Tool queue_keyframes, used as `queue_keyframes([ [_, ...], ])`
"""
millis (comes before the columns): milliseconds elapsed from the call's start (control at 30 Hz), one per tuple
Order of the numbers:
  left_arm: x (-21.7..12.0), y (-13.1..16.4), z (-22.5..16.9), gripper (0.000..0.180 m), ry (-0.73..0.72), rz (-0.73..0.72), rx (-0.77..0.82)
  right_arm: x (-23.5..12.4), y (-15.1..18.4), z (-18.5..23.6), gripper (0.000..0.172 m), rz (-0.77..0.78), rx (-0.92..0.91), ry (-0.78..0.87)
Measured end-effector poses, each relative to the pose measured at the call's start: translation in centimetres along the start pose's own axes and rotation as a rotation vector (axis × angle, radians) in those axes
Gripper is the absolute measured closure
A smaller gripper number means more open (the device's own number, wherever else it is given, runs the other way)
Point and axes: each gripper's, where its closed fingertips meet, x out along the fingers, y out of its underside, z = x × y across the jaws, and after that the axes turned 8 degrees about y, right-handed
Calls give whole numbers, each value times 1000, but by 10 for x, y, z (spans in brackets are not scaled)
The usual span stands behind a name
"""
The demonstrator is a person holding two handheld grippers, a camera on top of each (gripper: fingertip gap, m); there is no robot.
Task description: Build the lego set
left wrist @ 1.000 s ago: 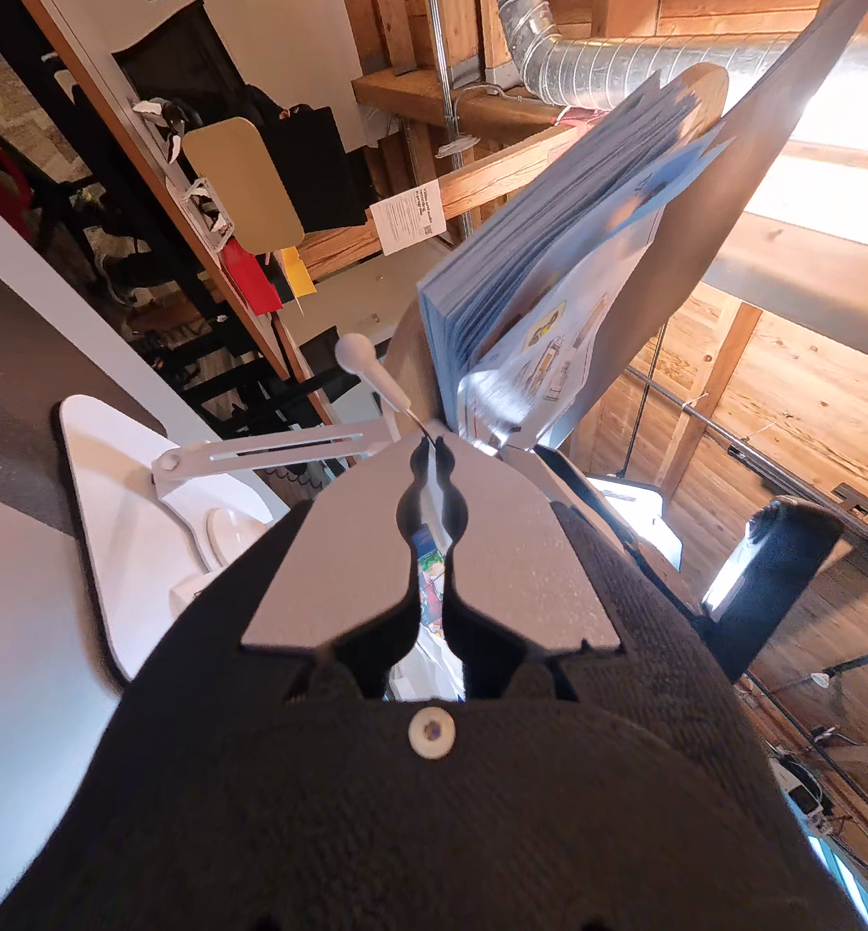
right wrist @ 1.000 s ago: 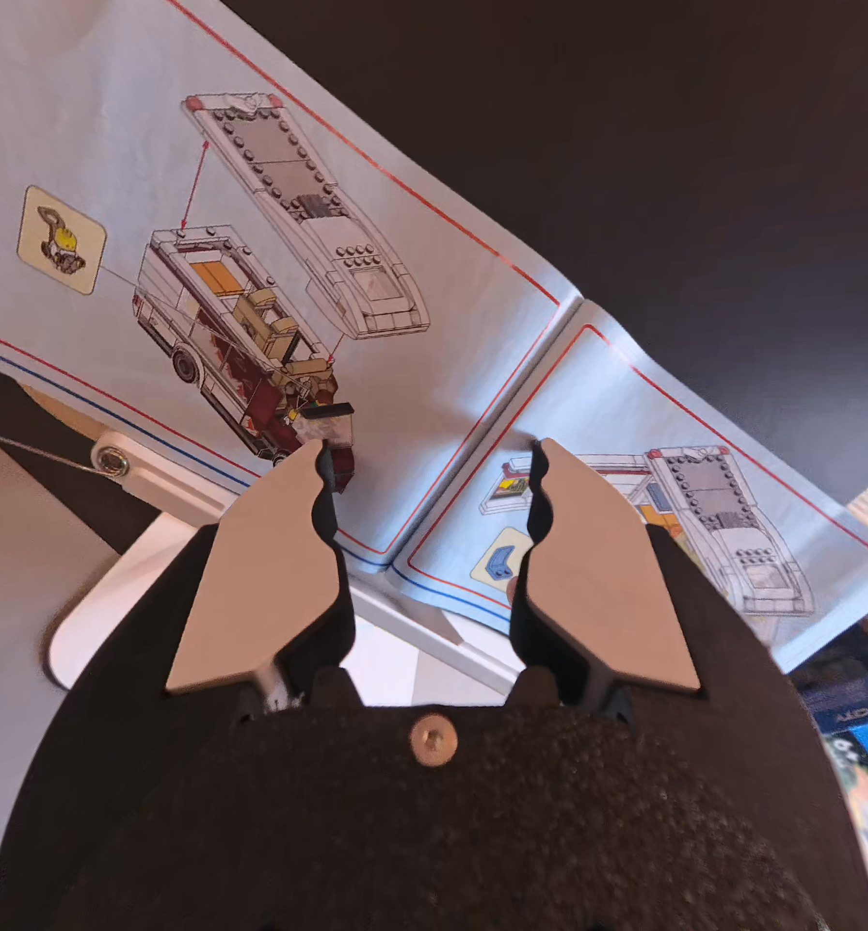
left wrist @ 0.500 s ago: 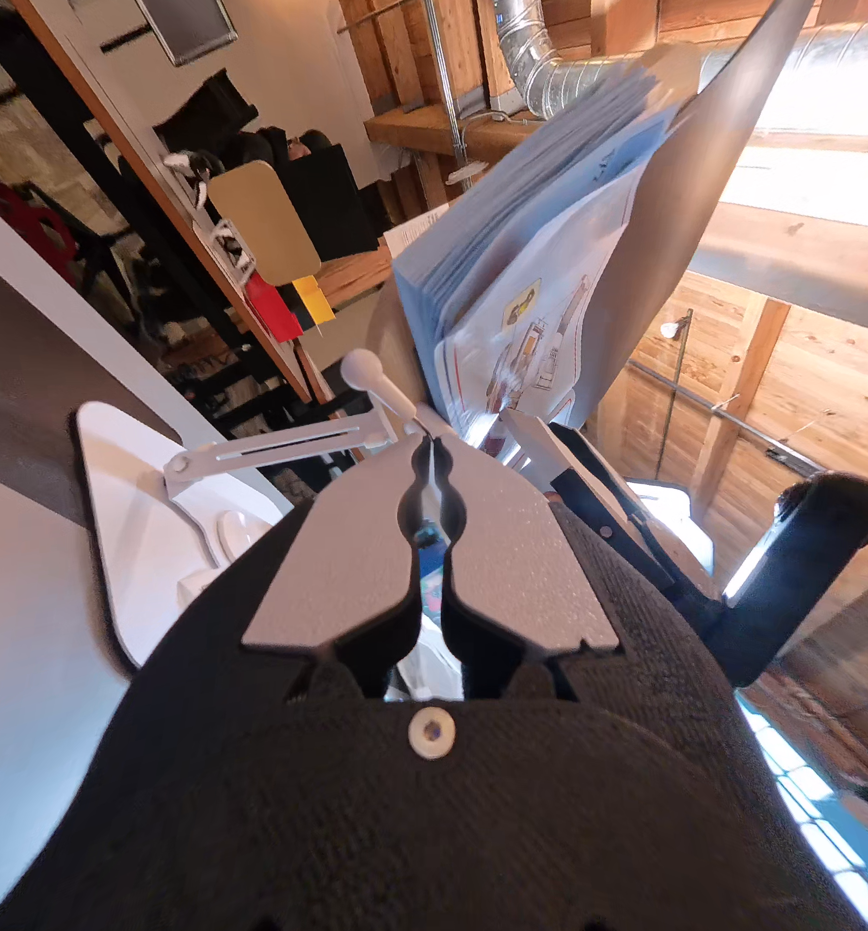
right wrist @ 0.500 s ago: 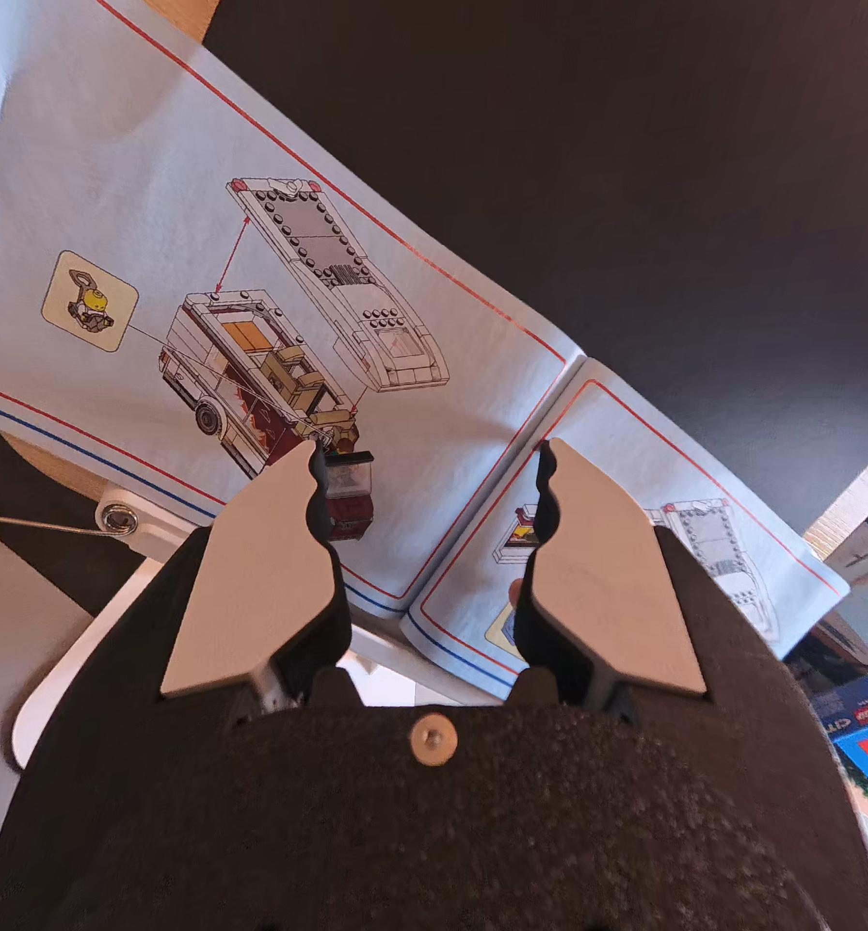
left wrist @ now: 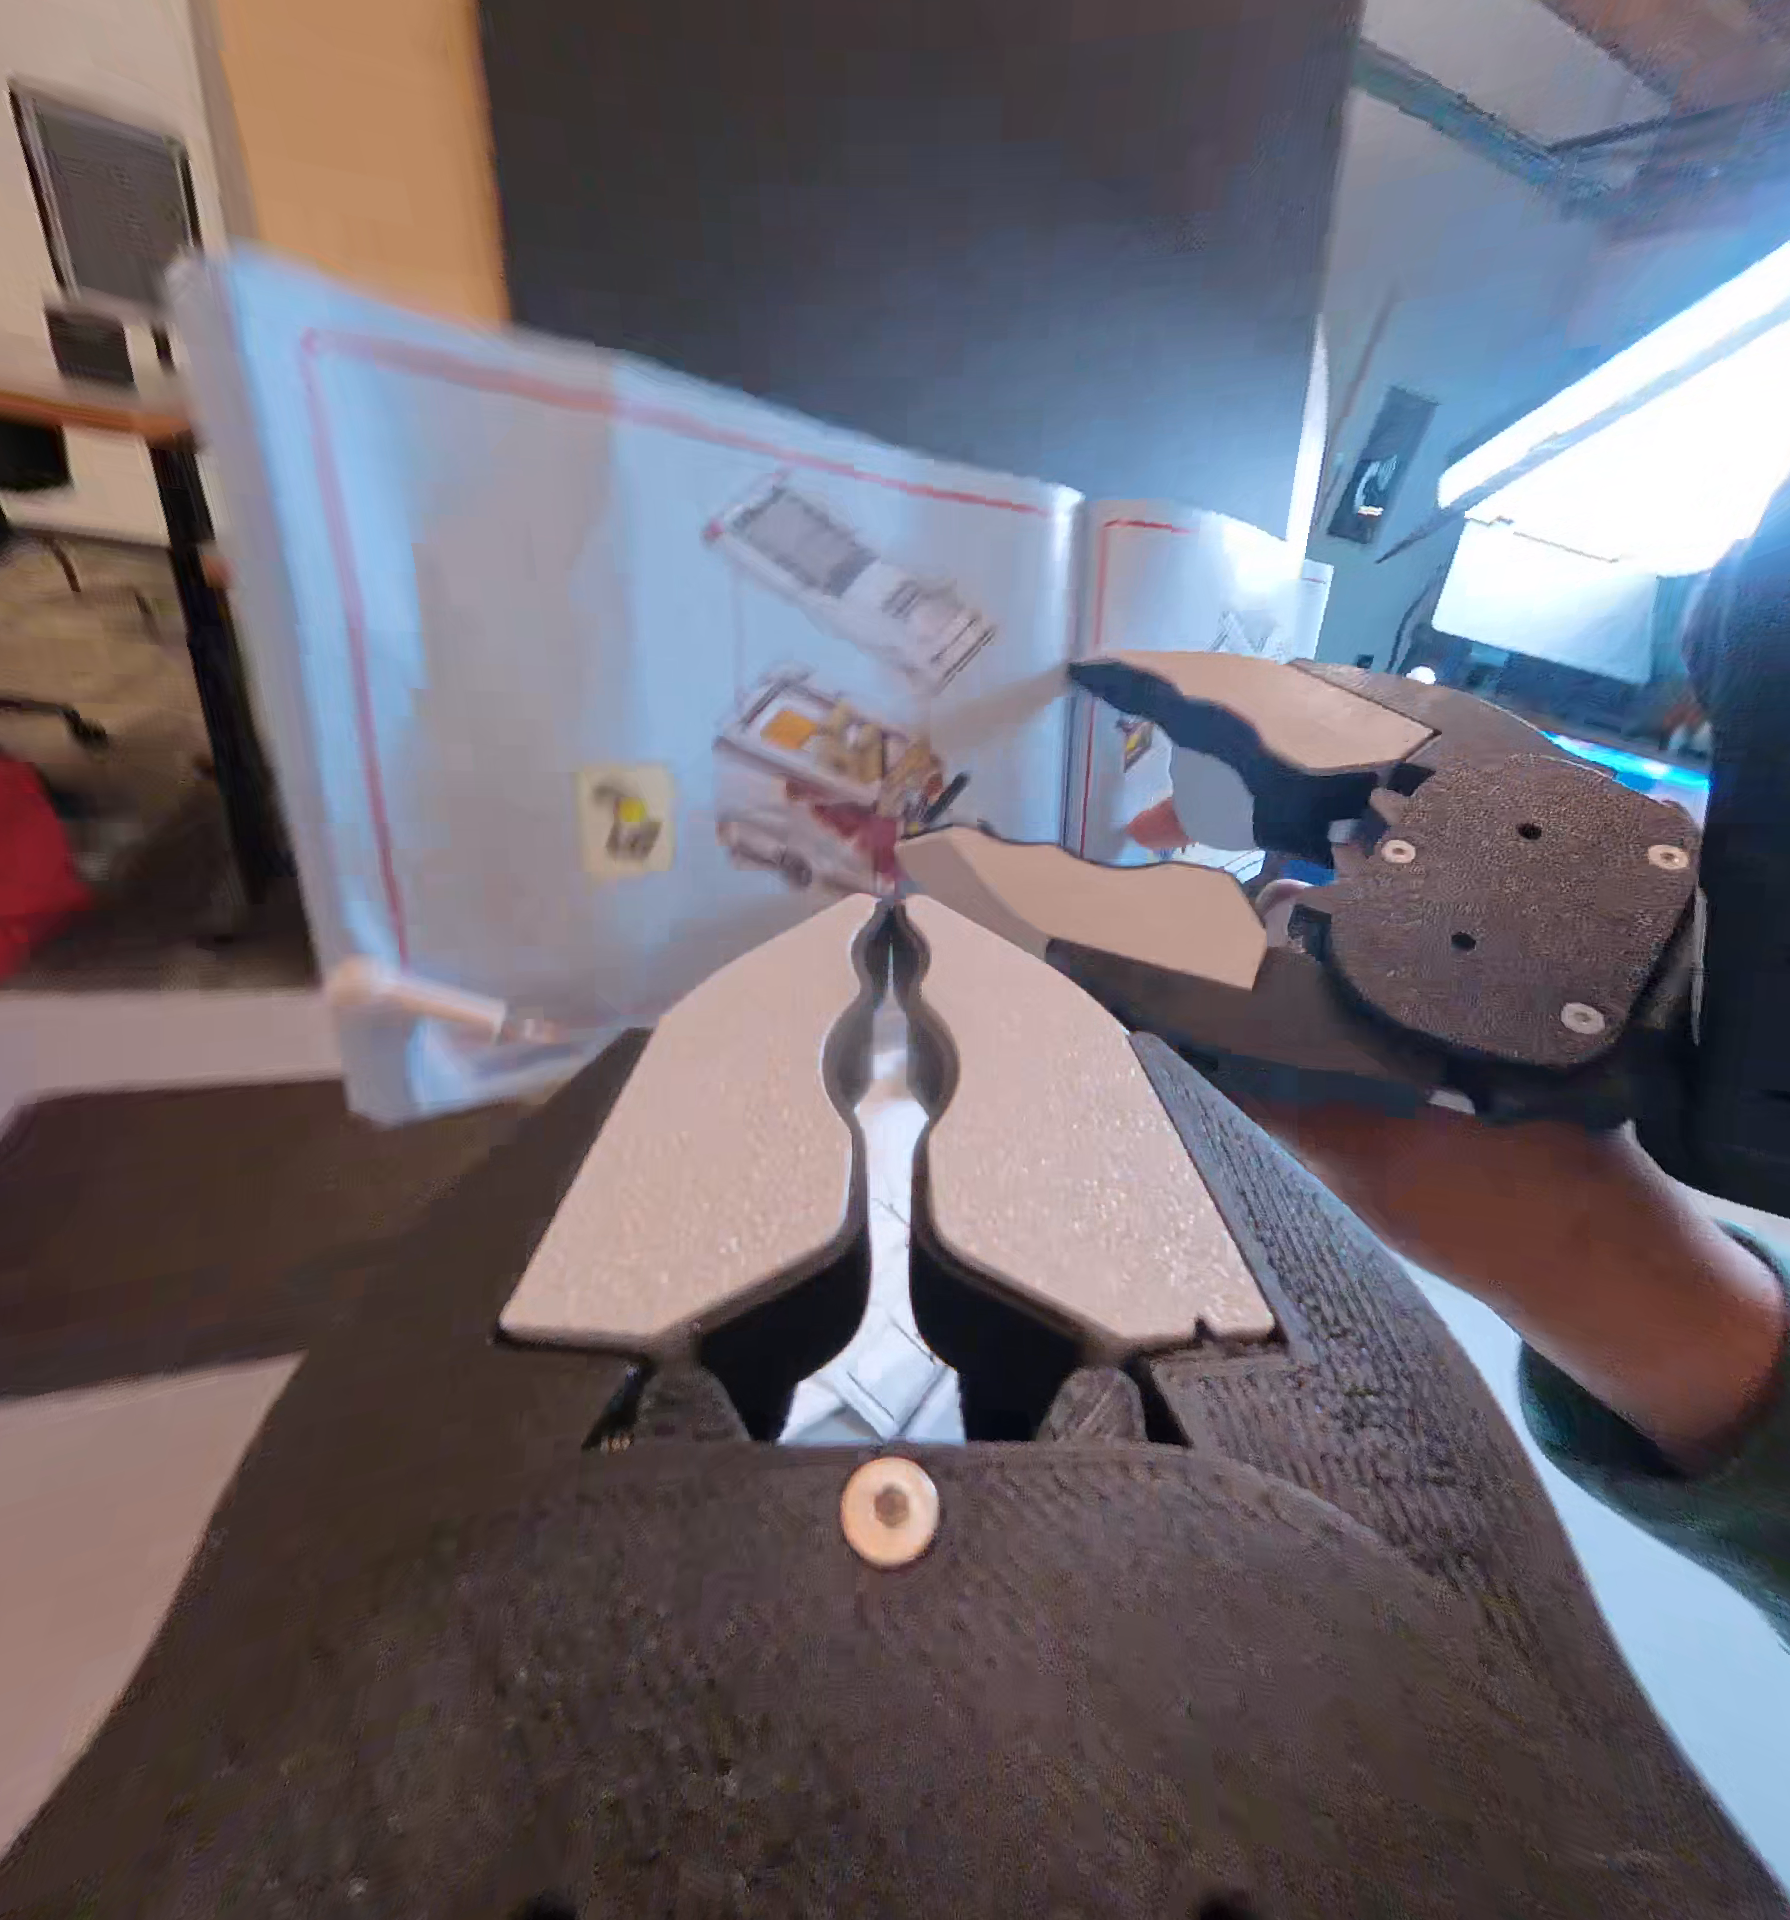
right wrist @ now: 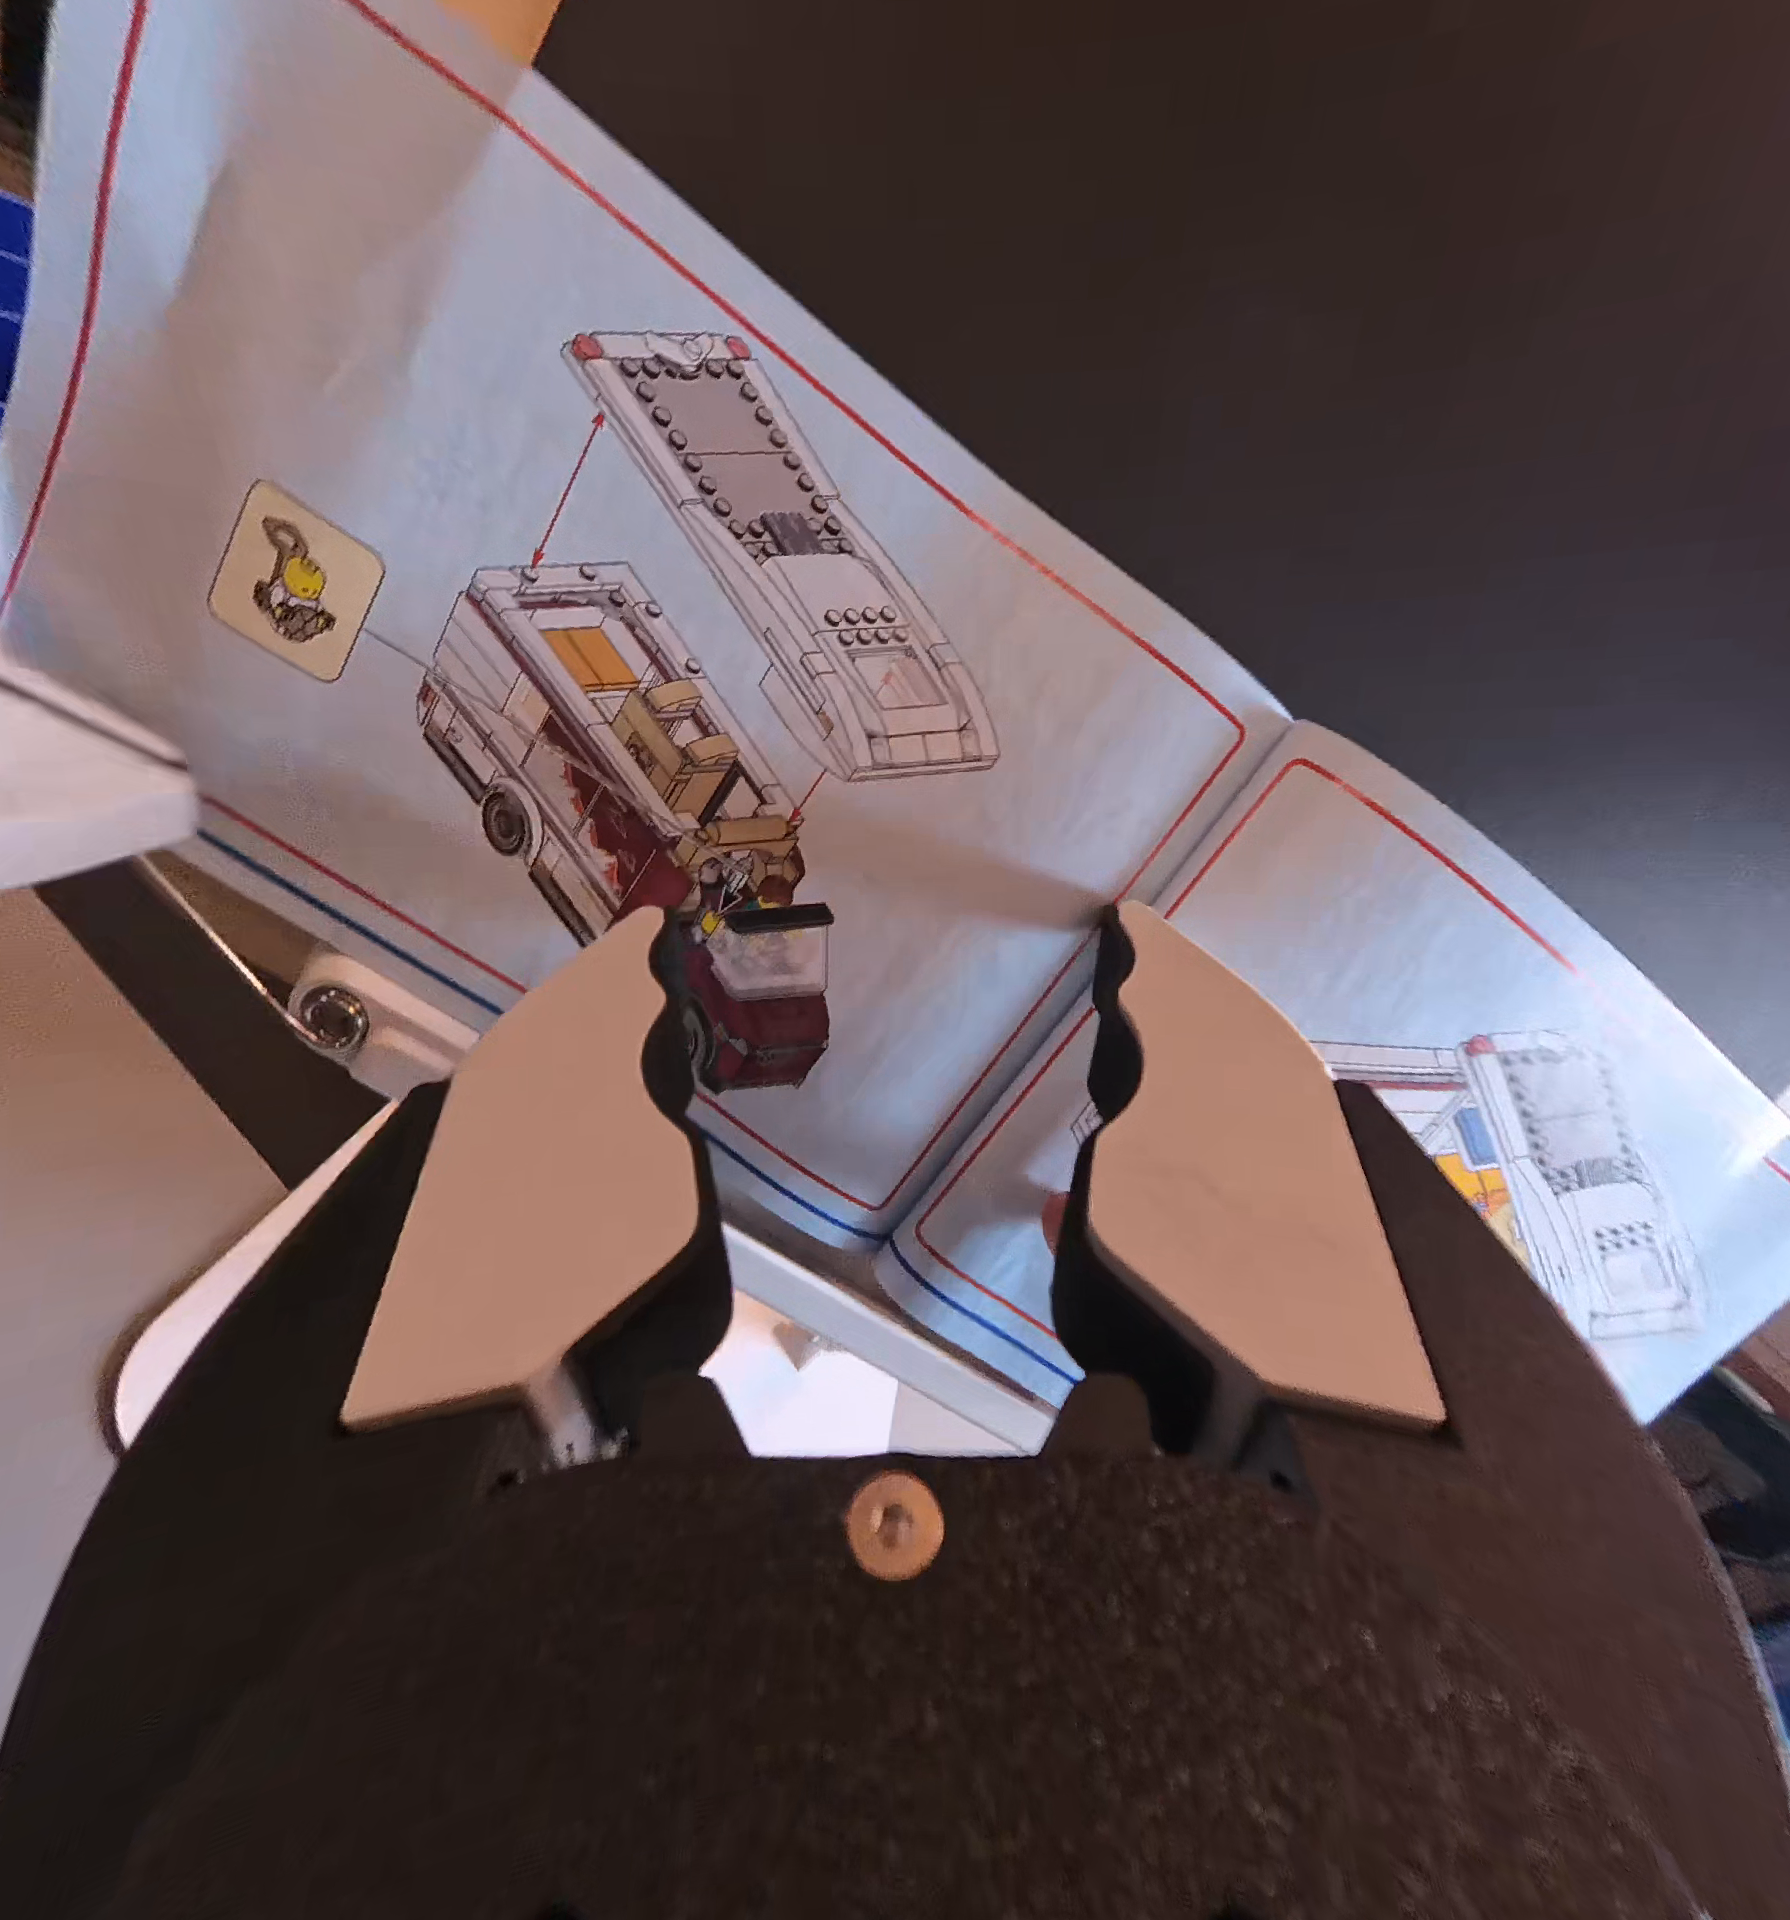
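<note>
An open instruction booklet [right wrist: 579, 582] with pale blue pages stands propped on a white book stand [right wrist: 839, 1320], which rests on a dark mat on the surface. Its pages show drawings of a toy camper van with the roof lifted off, framed by thin red lines. The left hand-held gripper [left wrist: 889, 914] has its 2 fingers pressed together; their tips sit at the lower edge of the left page, and whether they pinch the paper cannot be told, as that page is blurred. The right hand-held gripper [right wrist: 880, 925], held by a hand [left wrist: 1556, 1278] in a green sleeve, has its fingers spread wide just in front of the booklet, near the centre fold, with nothing between them. A white page-holder arm [left wrist: 423, 1003] lies across the lower left corner of the booklet.
</note>
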Motion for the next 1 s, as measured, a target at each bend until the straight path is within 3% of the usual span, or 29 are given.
queue_keyframes([
  [200, -13, 59, 24, 139, -3, 49, -327, -3, 2, 2, 93, -55, 3, -48],
  [433, 2, 30, 40, 157, -19, -5, -307, -4, 3, 4, 91, -96, 0, -104],
  [533, 6, 29, 46, 174, -22, -10, -327, -3, 4, 3, 92, -101, -2, -105],
  [633, 5, 26, 44, 176, -7, -18, -342, -3, 3, 2, 94, -102, -3, -100],
  [900, -3, 32, 37, 179, 33, -219, -591, -1, 2, 2, 95, -60, 23, -48],
  [1000, -4, 31, 34, 179, 19, -231, -523, 0, 1, 3, 94, -47, 34, -17],
])
